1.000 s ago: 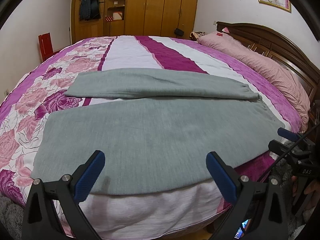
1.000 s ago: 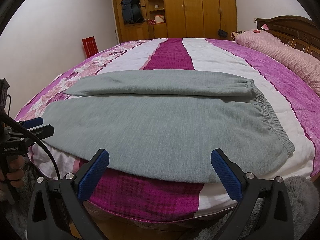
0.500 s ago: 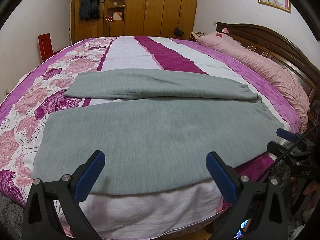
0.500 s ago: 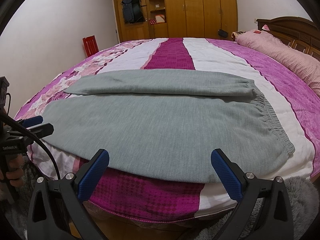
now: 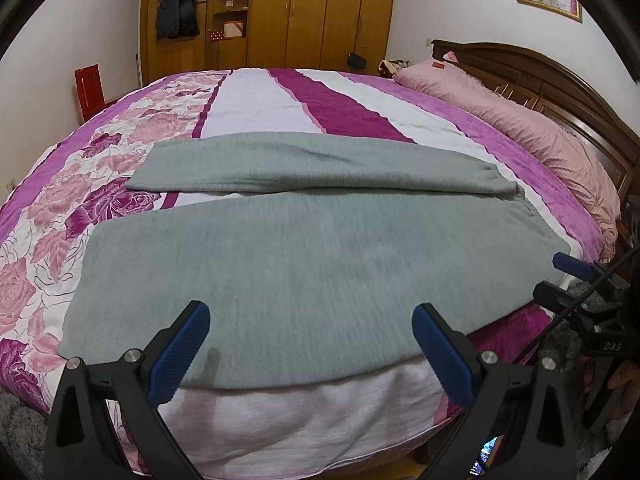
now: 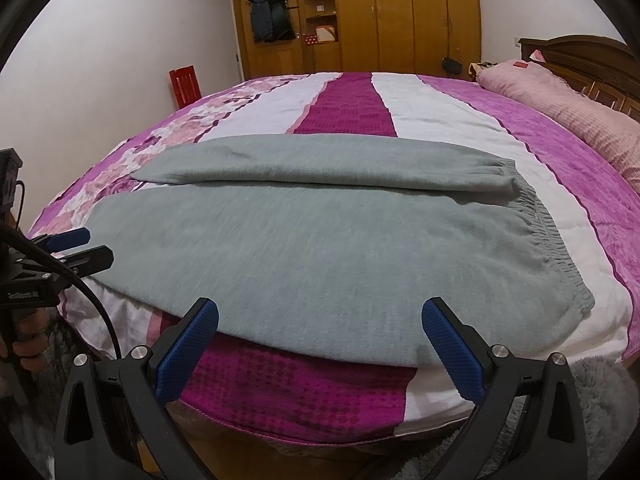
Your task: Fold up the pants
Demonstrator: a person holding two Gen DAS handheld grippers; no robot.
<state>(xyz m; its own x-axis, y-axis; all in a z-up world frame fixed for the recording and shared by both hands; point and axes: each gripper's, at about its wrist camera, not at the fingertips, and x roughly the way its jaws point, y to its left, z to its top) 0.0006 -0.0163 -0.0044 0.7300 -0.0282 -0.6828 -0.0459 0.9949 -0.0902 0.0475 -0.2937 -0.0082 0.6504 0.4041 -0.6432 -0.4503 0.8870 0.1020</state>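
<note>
Striped magenta, white and rose-print cloth covers the bed [image 5: 280, 100] that fills both of my views, with a wooden wardrobe [image 5: 320, 12] against the far wall and a long pink pillow [image 5: 520, 128] along the dark headboard. Grey pants [image 5: 312, 264] lie spread flat across the near part of the bed, the near leg reaching the mattress edge, the far leg [image 5: 320, 166] lying alongside it, and the gathered waistband [image 6: 552, 248] at the right end. My left gripper [image 5: 310, 354] hangs just off the near edge by the cuff end, its blue-padded jaws spread wide with nothing between them. My right gripper [image 6: 320, 346] hangs at the same edge nearer the waistband, likewise agape and empty, not touching the fabric.
</note>
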